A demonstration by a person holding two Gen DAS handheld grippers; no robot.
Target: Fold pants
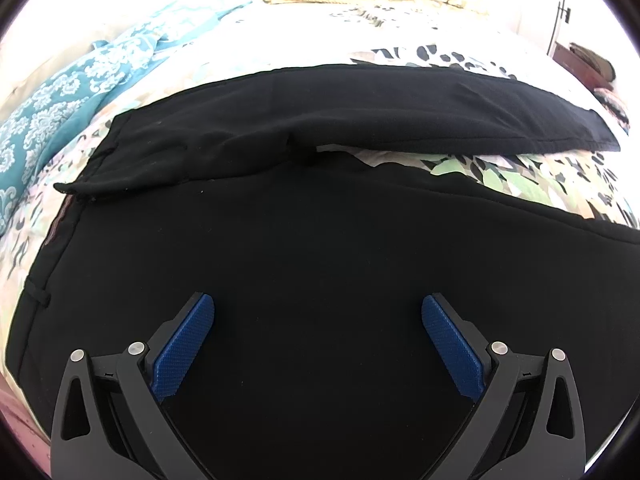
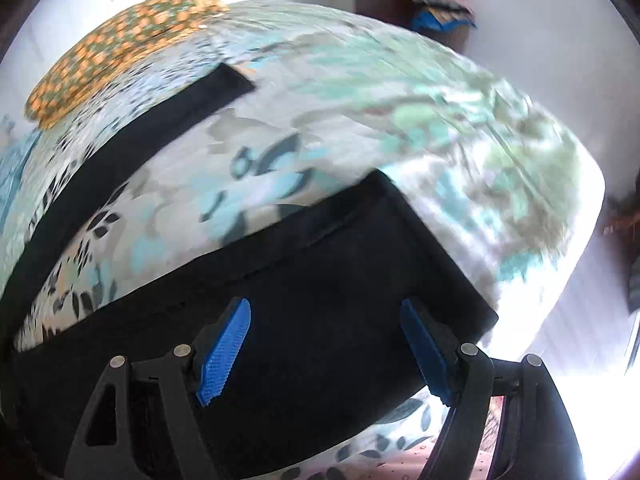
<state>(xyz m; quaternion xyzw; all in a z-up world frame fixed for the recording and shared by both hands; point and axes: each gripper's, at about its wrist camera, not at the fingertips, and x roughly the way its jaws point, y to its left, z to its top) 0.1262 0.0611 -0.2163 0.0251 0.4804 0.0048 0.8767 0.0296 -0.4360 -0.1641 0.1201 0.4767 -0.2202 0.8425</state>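
The black pants [image 1: 320,240] lie spread flat on the flowered bedsheet [image 1: 520,184], one leg stretching toward 2 o'clock, while the left gripper [image 1: 318,344] and the right gripper [image 2: 326,344] both hover over the dark cloth with fingers wide apart, holding nothing.

The pants [image 1: 320,240] are matt black cloth, faintly napped, on a printed cotton-like bedspread [image 1: 532,184]. At six o'clock both grippers [image 1: 318,344] [image 2: 325,344] look alike: matt black plastic arms, dull metal pins, blue knurled rubbery pads [image 1: 182,352].
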